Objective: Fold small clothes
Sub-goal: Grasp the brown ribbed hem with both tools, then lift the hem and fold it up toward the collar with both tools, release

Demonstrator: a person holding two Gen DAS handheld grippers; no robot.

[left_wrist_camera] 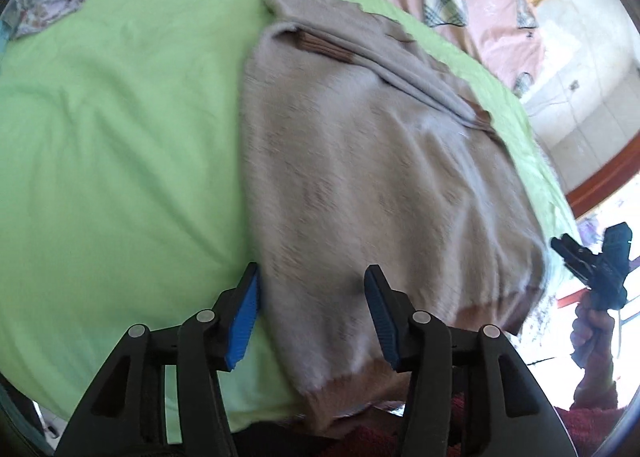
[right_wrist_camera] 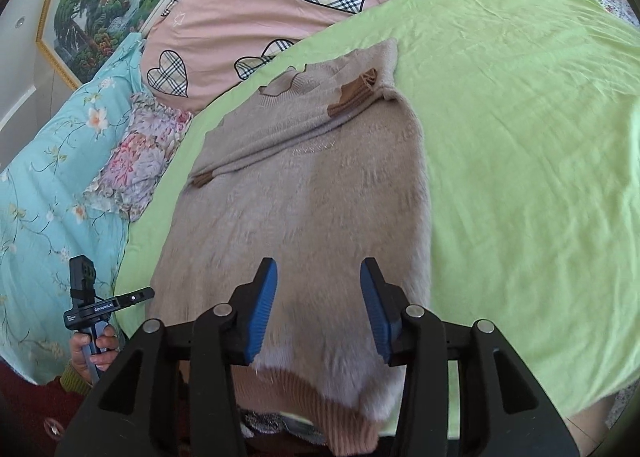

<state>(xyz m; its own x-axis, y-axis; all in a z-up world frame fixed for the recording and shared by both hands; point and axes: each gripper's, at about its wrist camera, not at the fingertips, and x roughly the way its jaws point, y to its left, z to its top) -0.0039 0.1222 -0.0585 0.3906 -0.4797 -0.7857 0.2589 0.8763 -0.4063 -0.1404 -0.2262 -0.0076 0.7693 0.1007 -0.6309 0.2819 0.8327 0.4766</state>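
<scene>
Green sheet [right_wrist_camera: 520, 177] covers the bed, where a beige sweater [right_wrist_camera: 304, 209] lies flat with sleeves folded across, both the left gripper [left_wrist_camera: 312, 317] and right gripper [right_wrist_camera: 318, 309] spread, pinching nothing, over its near hem.

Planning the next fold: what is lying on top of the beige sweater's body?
Both sleeves, with brown cuffs, lie folded across the beige sweater near the collar. The green sheet under it is hidden.

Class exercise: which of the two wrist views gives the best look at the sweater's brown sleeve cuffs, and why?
The right wrist view. There both brown cuffs lie sharp on the beige sweater, near its collar. In the left wrist view the same cuffs are blurred and half tucked into a fold of the sleeve, so their shape is harder to read.
</scene>
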